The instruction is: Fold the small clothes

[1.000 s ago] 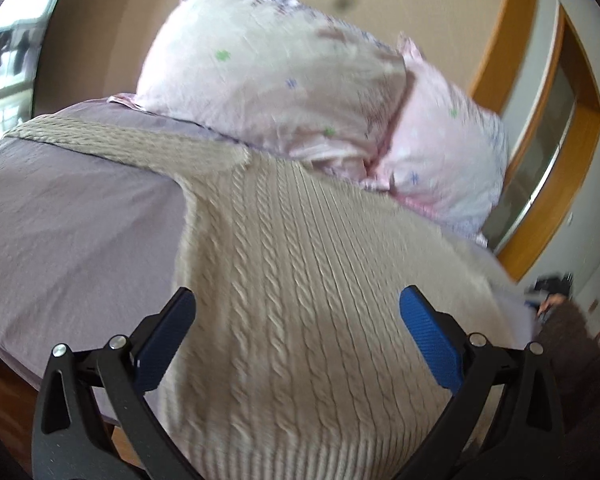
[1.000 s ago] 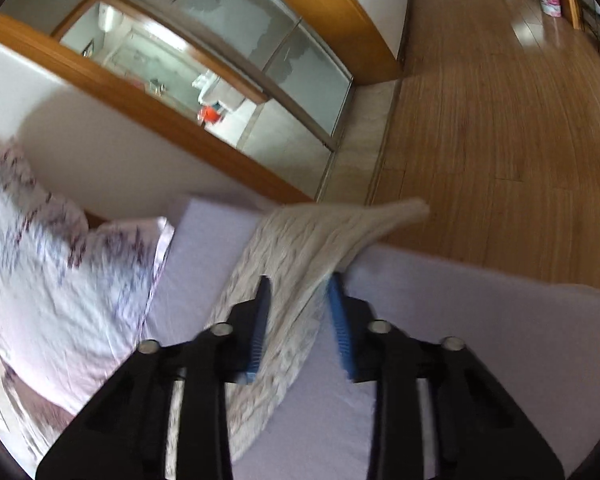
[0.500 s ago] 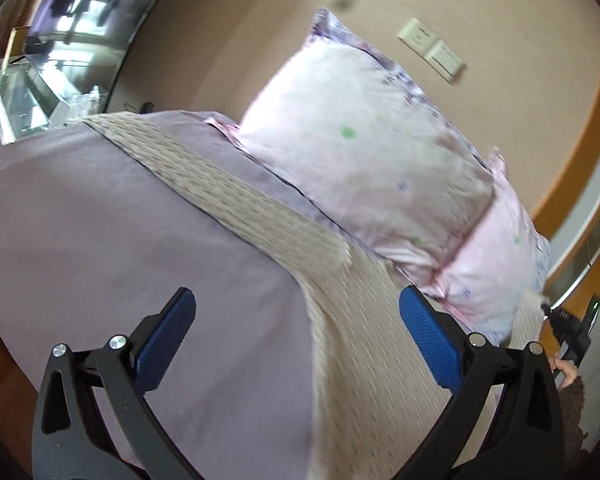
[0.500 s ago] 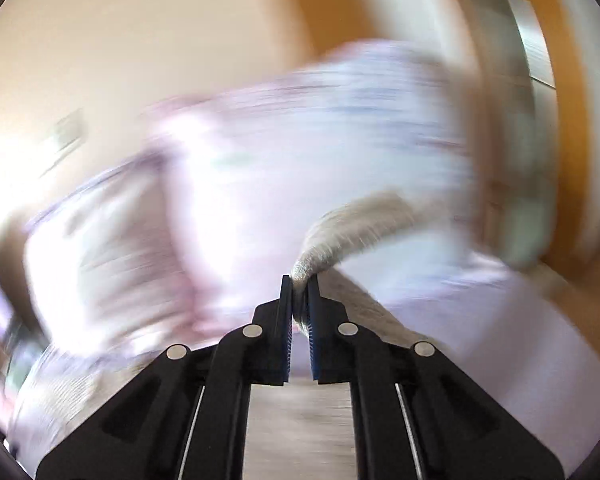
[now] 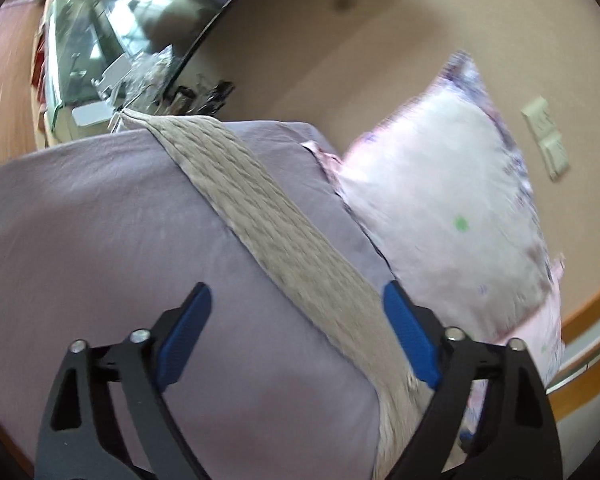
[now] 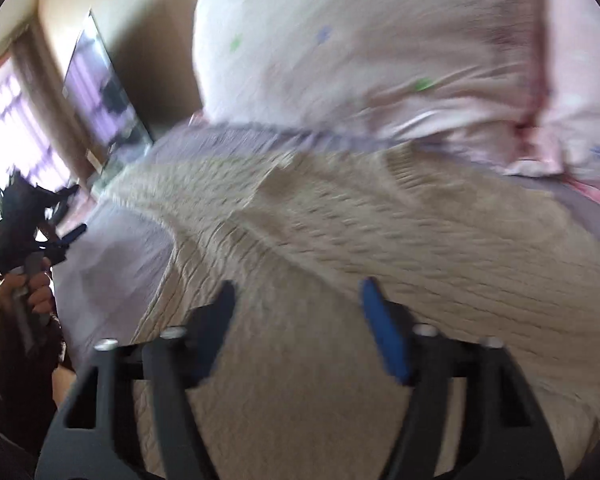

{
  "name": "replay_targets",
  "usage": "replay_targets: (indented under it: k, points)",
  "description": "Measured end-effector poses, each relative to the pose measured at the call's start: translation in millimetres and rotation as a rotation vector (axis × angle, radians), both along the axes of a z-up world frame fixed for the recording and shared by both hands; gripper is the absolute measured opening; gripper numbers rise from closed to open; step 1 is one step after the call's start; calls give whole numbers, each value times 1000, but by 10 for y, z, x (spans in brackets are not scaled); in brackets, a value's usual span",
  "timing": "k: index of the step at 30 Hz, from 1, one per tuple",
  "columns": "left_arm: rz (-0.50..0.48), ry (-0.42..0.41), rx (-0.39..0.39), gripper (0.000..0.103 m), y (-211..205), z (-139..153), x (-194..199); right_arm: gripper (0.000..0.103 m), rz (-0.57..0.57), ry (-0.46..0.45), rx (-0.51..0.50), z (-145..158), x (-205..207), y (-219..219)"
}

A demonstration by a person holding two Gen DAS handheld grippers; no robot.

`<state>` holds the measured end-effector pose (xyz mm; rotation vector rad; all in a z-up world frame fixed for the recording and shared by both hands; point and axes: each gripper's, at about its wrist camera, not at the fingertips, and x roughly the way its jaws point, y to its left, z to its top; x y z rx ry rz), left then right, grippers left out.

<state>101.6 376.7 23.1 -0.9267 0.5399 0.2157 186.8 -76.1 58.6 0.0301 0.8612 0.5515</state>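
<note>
We see the sweater (image 6: 340,248) spread flat on the bed (image 5: 100,240), just below the pillows (image 6: 360,48). Left gripper (image 5: 296,332): released, straddling a sleeve (image 5: 268,216). Right gripper (image 6: 296,320): released above the sweater body, grasping nothing.

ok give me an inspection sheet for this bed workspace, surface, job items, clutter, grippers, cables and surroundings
Surface: lilac bedsheet, smooth, covering the bed.
Job's things: beige cable-knit sweater spread on the sheet; one sleeve stretched out toward the far edge.
Clutter: two pink floral pillows at the head of the bed, beside the sweater.
Grippers: left gripper open over the sleeve; right gripper open over the sweater body; neither holds anything.
Cables: nothing seen.
Surroundings: beige wall, wall switch plate, dark screen, bright window.
</note>
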Motion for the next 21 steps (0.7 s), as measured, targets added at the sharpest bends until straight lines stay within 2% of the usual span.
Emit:
replay_targets:
  k: [4, 10, 12, 13, 14, 16, 18, 20, 21]
  points:
    - [44, 90, -147, 65, 335, -273, 309, 79, -82, -17, 9, 53, -210, -393]
    - [143, 113, -205, 51, 629, -343, 449, 80, -197, -8, 74, 65, -483, -862]
    - [176, 122, -237, 38, 746, -383, 483, 81, -213, 1, 93, 42, -528, -951]
    - [199, 144, -251, 21, 818, -414, 512, 81, -217, 2, 97, 66, -578, -995]
    - [216, 174, -260, 8, 882, -450, 546, 81, -221, 3, 102, 46, -595, -1029]
    - [223, 194, -264, 7, 912, -434, 594, 81, -234, 3, 114, 26, -644, -1116]
    - [218, 211, -162, 7, 794, -237, 670, 81, -250, -5, 127, 34, -687, -1207]
    - [167, 182, 26, 7, 466, 160, 801, 81, -267, -20, 139, 61, -715, -1291]
    - [103, 144, 135, 7, 170, 415, 897, 81, -279, -30, 148, 78, -720, -1338]
